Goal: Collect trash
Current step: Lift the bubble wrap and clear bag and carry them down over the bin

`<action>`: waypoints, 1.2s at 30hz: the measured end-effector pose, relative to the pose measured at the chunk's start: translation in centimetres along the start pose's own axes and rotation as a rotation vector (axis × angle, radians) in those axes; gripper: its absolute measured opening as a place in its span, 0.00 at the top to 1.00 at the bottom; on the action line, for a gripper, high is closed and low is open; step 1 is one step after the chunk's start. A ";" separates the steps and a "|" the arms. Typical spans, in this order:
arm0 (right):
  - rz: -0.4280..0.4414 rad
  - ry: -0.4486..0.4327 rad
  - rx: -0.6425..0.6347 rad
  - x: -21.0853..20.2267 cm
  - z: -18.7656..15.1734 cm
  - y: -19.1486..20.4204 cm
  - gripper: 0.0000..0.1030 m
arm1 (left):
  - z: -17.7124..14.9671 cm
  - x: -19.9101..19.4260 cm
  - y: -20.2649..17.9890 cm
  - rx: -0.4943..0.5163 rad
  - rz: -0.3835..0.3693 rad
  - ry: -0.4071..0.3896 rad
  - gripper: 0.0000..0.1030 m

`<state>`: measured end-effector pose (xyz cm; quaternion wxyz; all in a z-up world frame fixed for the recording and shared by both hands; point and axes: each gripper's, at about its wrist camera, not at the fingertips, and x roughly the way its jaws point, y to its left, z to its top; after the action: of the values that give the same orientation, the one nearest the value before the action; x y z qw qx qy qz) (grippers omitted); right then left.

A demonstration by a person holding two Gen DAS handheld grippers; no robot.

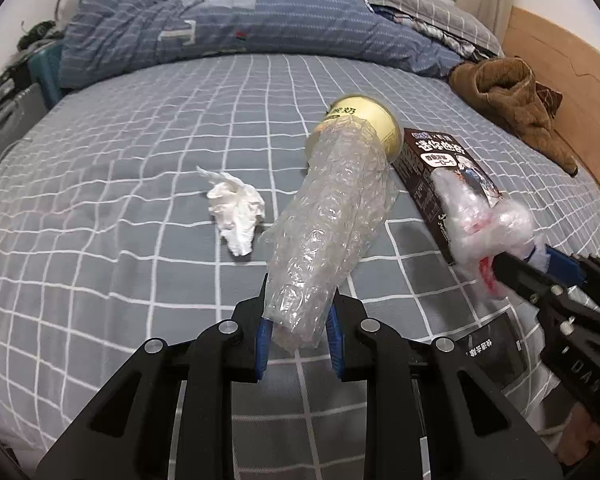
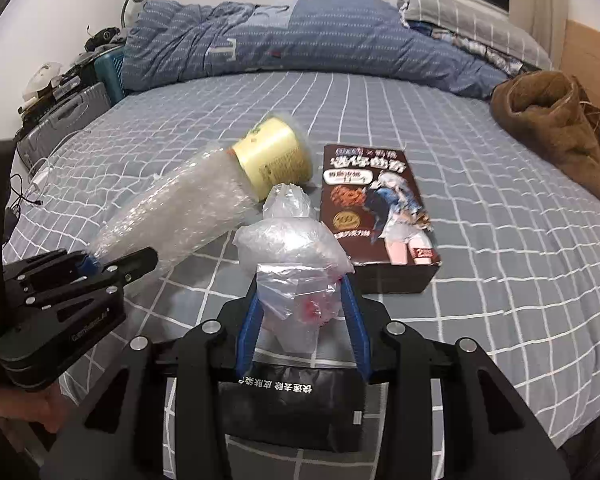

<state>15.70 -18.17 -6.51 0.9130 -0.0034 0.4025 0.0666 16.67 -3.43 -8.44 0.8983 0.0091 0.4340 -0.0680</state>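
My left gripper (image 1: 298, 318) is shut on the near end of a crumpled bubble wrap roll (image 1: 328, 216), which slants up off the grey checked bed sheet (image 1: 140, 160). The roll's far end hides part of a yellow cup (image 1: 364, 120) lying on its side. A crumpled white tissue (image 1: 236, 208) lies to the left of the roll. My right gripper (image 2: 300, 304) is shut on a clear plastic bag (image 2: 292, 248) with something red inside. Beyond the bag lies a brown printed box (image 2: 376, 208). A black packet (image 2: 288, 408) lies on the sheet under the right gripper.
A blue duvet (image 1: 240, 28) and a grey pillow (image 1: 420, 4) are piled along the far side of the bed. A brown garment (image 1: 516, 100) lies at the right by a wooden board (image 1: 560, 60). A suitcase (image 2: 68, 120) and clutter stand left of the bed.
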 end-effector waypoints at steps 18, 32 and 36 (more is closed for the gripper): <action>-0.024 -0.070 0.052 -6.0 -1.9 0.3 0.64 | -2.9 -5.1 -0.7 -0.041 0.022 -0.062 0.78; -0.022 -0.088 0.042 -9.8 -4.5 2.0 0.64 | -6.7 -9.4 -0.7 -0.054 0.029 -0.075 0.78; -0.024 -0.087 0.038 -10.9 -5.7 2.3 0.64 | -7.6 -10.3 -1.0 -0.053 0.026 -0.072 0.78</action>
<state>3.93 -17.58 -2.25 0.9303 0.0120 0.3634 0.0483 4.30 -2.63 -5.12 0.9142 -0.0117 0.4027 -0.0450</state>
